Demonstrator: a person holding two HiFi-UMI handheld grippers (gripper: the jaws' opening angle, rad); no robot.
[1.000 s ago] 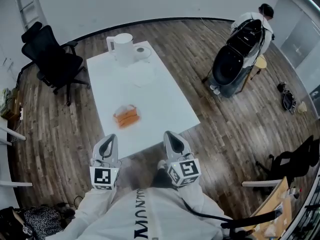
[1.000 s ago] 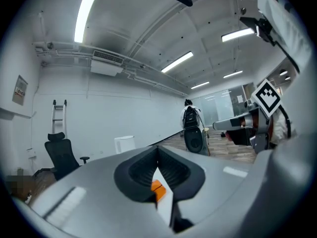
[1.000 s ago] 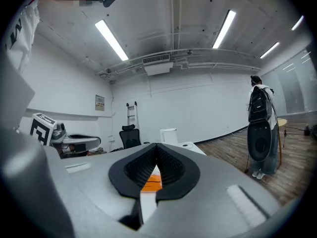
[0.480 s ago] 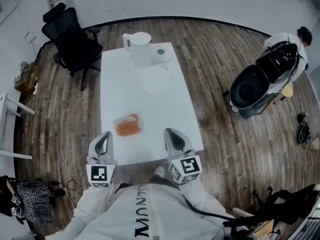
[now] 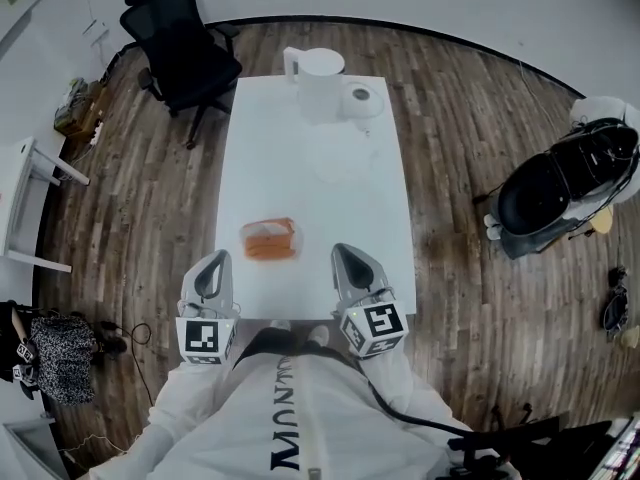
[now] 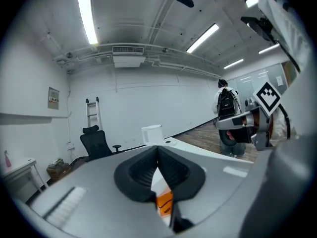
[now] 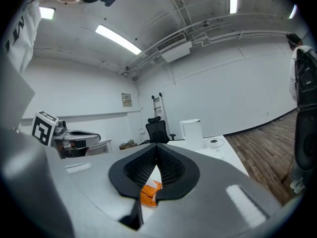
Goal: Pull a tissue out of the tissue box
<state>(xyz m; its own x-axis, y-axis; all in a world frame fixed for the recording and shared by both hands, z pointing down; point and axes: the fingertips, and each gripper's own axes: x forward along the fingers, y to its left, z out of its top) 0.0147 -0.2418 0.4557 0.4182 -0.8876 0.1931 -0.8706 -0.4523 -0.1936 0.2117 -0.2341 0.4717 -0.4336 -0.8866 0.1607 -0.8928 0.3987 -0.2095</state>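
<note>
Near the tissue box (image 5: 270, 239), left gripper (image 5: 218, 259) and right gripper (image 5: 345, 252): jaws together; empty.

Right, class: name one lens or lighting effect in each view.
Head view: fisheye bows the skirting line into an arc; lighting even. Left gripper view: ceiling strip light blown out, corners black. Right gripper view: same black corners, strip light glaring.

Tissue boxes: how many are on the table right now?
1. The orange tissue box sits on the white table, near the person's end and left of centre in the head view. No other shows, and nothing on the table looks big enough to hide one.
</note>
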